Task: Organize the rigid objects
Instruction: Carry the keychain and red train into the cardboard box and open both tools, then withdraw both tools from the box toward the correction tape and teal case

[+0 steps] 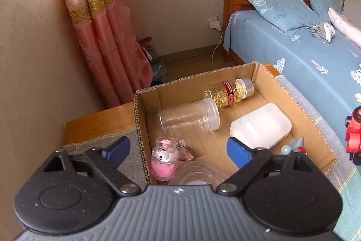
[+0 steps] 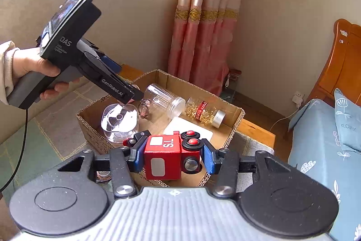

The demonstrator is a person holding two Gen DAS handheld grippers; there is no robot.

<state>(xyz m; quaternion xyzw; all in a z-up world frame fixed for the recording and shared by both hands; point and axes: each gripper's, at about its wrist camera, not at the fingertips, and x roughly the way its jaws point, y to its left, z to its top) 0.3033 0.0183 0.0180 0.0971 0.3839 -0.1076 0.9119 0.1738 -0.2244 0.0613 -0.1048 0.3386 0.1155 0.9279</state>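
**A:** Cardboard box (image 1: 300, 110) — contents so far?

**B:** Clear empty jar (image 1: 189, 118) on its side at the far left; capsule bottle (image 1: 227, 92) with gold contents beyond it; frosted plastic container (image 1: 261, 125) at the right; pink globe keychain (image 1: 163, 159) in the near left corner; clear square container (image 2: 119, 121) beside it. Left gripper (image 1: 178, 150) above the keychain, jaws spread, nothing between them.

**A:** Outstanding?

**B:** Red toy robot (image 2: 171, 155) — clamped in the right gripper (image 2: 172, 157), hanging over the box's near rim, not yet set down. Judged nearly complete.

**A:** Unclear items?

**B:** Small grey figure (image 1: 297, 143) at the near right, half hidden behind the left gripper's finger; the square container's lower part cut off; table beyond the box unseen.
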